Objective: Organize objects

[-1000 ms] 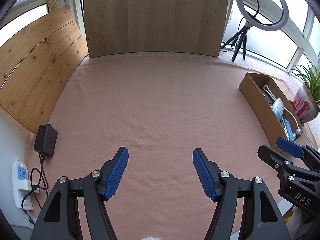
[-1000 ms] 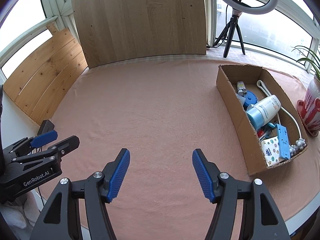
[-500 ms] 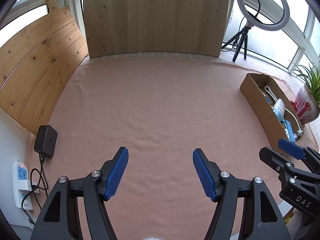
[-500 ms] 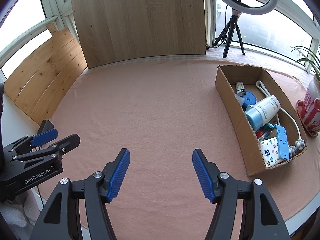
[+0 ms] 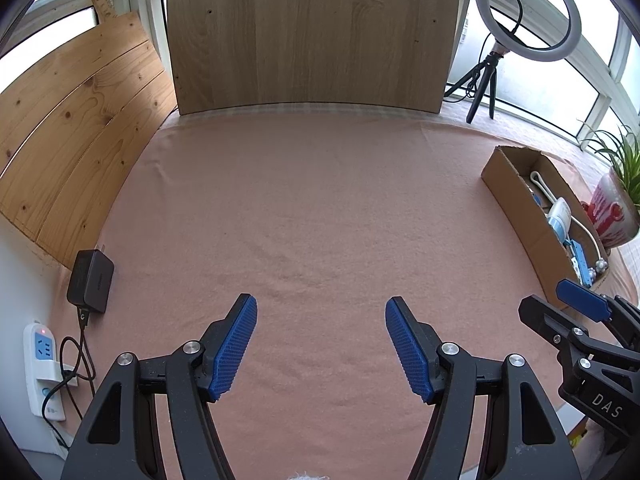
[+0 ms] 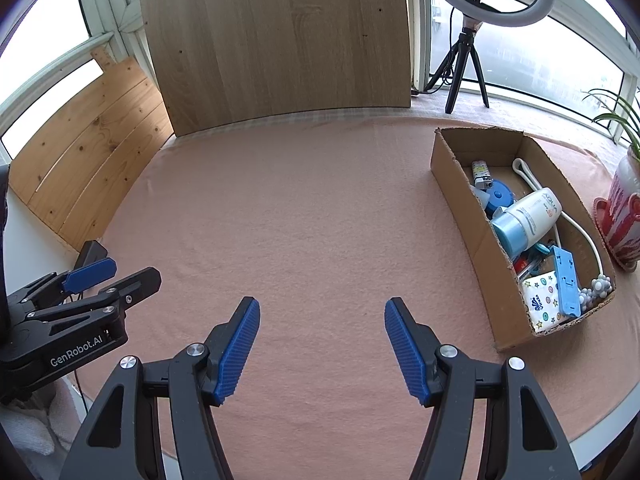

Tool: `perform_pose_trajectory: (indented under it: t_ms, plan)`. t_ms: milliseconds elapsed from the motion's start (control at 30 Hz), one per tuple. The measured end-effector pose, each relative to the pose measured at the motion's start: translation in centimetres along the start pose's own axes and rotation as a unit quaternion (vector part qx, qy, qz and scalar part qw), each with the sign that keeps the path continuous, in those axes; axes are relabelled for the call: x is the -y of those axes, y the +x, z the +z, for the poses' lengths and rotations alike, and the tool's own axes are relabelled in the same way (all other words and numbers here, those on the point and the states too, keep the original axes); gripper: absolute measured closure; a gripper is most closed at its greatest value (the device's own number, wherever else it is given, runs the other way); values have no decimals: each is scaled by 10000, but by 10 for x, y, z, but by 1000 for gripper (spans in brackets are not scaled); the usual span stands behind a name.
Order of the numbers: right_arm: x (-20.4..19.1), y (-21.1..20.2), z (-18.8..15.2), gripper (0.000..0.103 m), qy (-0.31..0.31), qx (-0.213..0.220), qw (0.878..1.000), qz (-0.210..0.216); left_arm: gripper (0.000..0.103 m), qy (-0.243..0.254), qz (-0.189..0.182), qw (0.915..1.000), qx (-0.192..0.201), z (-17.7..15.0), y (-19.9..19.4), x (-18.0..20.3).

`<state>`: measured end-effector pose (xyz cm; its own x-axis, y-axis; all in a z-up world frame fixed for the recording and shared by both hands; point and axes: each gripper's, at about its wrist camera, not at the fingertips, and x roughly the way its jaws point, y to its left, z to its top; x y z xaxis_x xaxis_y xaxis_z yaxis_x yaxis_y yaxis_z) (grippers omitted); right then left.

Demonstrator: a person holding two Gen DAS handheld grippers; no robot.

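Right wrist view: the right claw (image 6: 322, 350) stood wide apart above the pink-covered counter (image 6: 312, 216), with nothing between its blue pads (image 6: 236, 354). The cardboard box (image 6: 460, 196) lay on the counter's right side, well apart from the claw. Inside it lay a white bottle with a blue cap (image 6: 526, 218), a round blue item (image 6: 498, 196), a lighter (image 6: 480, 172), a white cable (image 6: 576, 228), a blue flat piece (image 6: 566, 280), a patterned tissue pack (image 6: 544, 300) and white beads (image 6: 598, 288). A red-and-white plant pot (image 6: 622, 216) stood just beside the box's right wall.

Left wrist view: the left claw (image 5: 320, 350) was likewise wide and held nothing, over bare cloth. A black charger (image 5: 90, 276) lay at the counter's left edge, a white power strip (image 5: 42, 364) below it. A ring light (image 5: 528, 8) stood at the far right.
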<state>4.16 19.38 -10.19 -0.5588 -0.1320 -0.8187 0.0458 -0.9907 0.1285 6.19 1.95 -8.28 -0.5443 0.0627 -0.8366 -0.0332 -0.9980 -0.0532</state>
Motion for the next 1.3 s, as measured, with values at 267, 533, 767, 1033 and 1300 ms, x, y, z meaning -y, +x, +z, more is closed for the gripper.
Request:
perform_pose_trajectory:
  t_ms: [267,533,767,1033,1300]
  plan:
    - [-1,1,0,42,11,-10,10000,-11,33,-8,-16,10000,-16,-1,2,0]
    - [3,1,0,42,32,-34,10000,-22,33,-6,-20,10000,-25,-1,2,2]
    - [4,2,-1,42,46,-38,10000,-22,33,10,-19,10000,-47,-1,4,6]
    - [6,2,-2,42,68,-44,10000,-29,33,18,-16,10000,-58,0,5,8]
    - [5,3,-2,42,81,-56,9999,-30,33,25,-21,10000,-66,1,5,9]
